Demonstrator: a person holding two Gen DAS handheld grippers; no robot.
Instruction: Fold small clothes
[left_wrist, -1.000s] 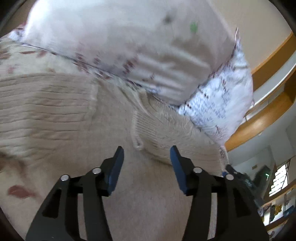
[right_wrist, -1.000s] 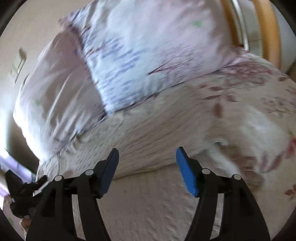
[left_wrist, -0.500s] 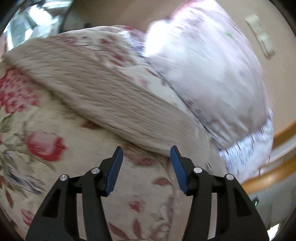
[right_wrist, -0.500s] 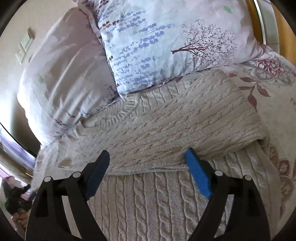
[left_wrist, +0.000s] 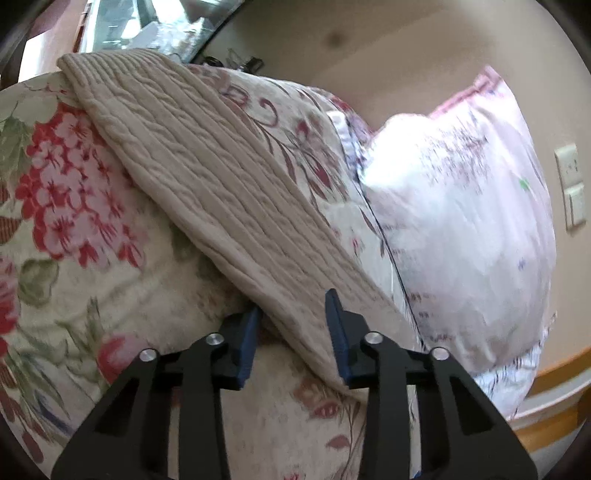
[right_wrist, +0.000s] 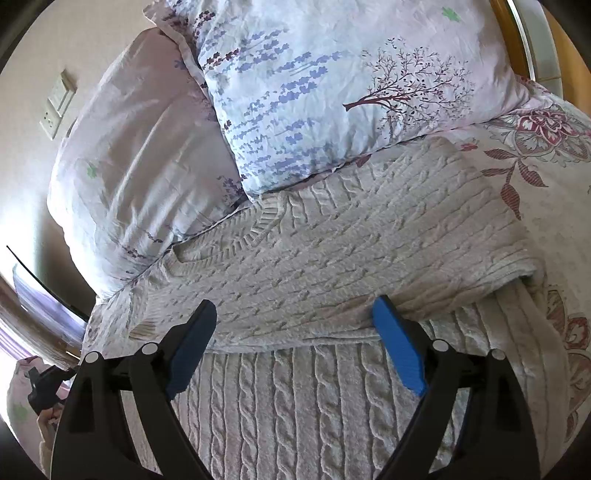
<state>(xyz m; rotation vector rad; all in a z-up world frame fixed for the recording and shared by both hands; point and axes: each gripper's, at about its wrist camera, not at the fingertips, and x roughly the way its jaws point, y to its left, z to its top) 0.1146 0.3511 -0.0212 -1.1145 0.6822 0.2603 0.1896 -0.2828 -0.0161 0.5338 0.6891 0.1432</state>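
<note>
A cream cable-knit sweater (right_wrist: 332, 258) lies on a floral bedspread, with one part folded over its body. In the left wrist view a long ribbed sleeve of the sweater (left_wrist: 207, 177) stretches away up and to the left. My left gripper (left_wrist: 293, 314) has its jaws on either side of the near end of that sleeve, with a gap still between them. My right gripper (right_wrist: 295, 325) is wide open just above the folded edge of the sweater and holds nothing.
Two pale printed pillows (right_wrist: 332, 74) (right_wrist: 140, 166) lie against the wall behind the sweater. The floral bedspread (left_wrist: 74, 221) surrounds the sweater. A wooden bed frame (left_wrist: 546, 428) shows at the right. Wall switches (left_wrist: 570, 184) sit on the wall.
My left gripper has swung left off the sweater's body to the sleeve and now straddles its near end. My right gripper has opened wider and steadied above the folded edge.
</note>
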